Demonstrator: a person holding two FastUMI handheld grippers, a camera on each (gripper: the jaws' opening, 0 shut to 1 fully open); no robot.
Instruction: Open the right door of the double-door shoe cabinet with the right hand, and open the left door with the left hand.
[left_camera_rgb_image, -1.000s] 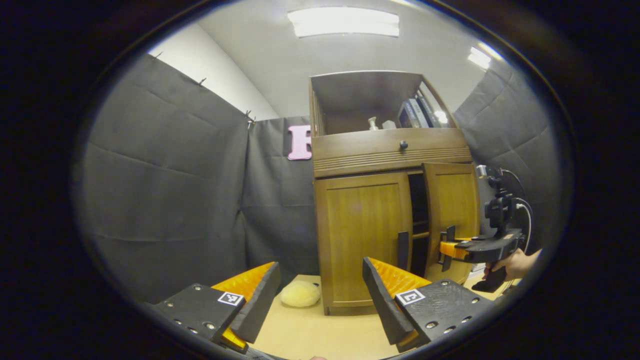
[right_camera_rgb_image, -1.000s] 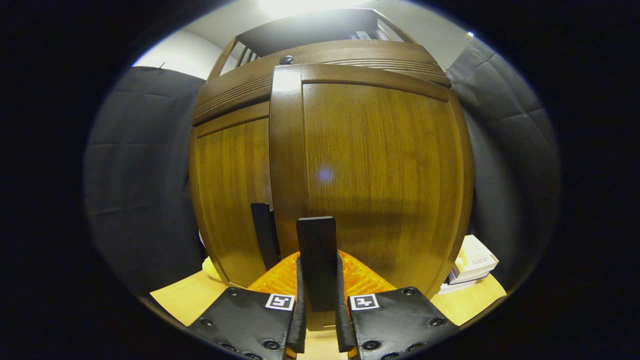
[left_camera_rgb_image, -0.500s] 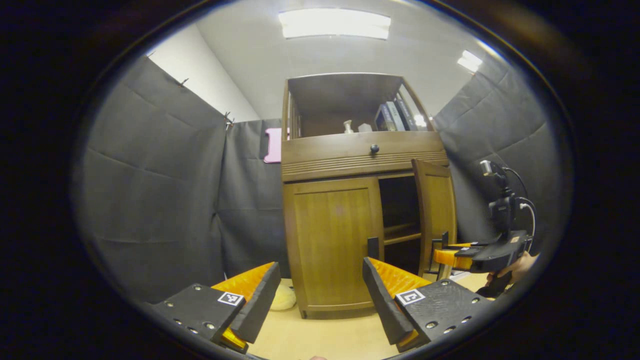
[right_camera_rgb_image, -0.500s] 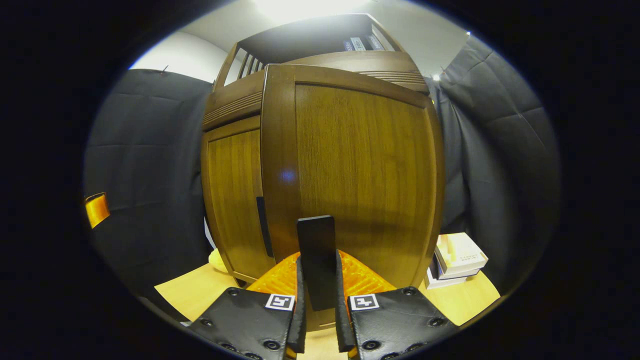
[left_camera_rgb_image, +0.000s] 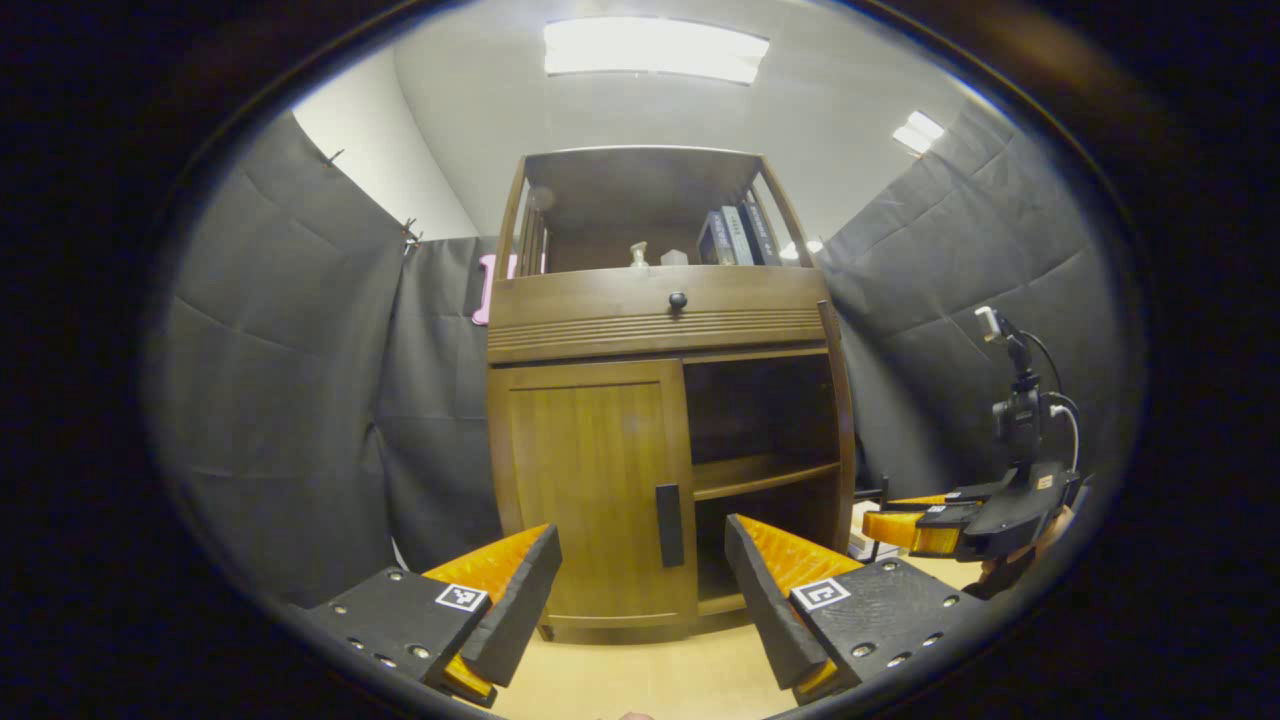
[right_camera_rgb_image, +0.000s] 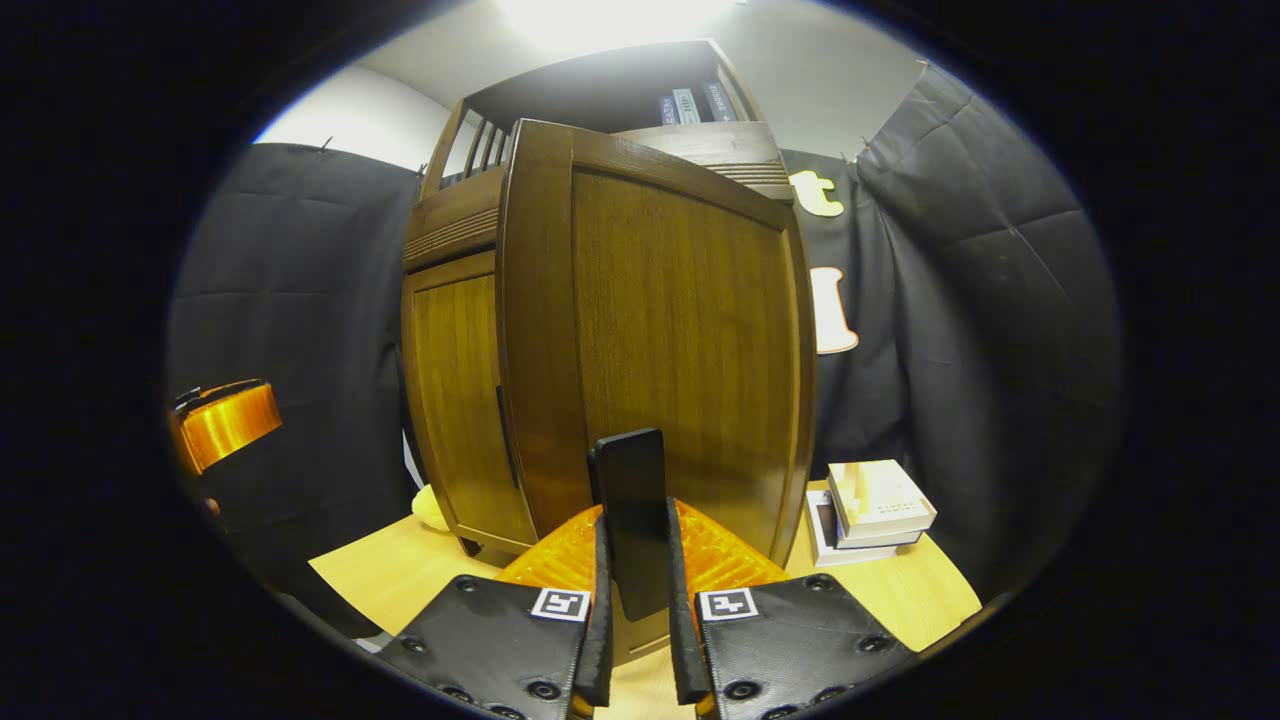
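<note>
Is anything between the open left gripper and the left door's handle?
No. In the left gripper view, the left gripper hangs open before the closed left door; only bare tabletop lies between it and the handle.

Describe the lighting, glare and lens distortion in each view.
Left gripper view: ceiling light panel bright but not blown out, cabinet evenly lit, its edges bowed by the fisheye. Right gripper view: the ceiling glare washes out the top, the open right door bulges barrel-like, and the handle held in the right claw is dark.
</note>
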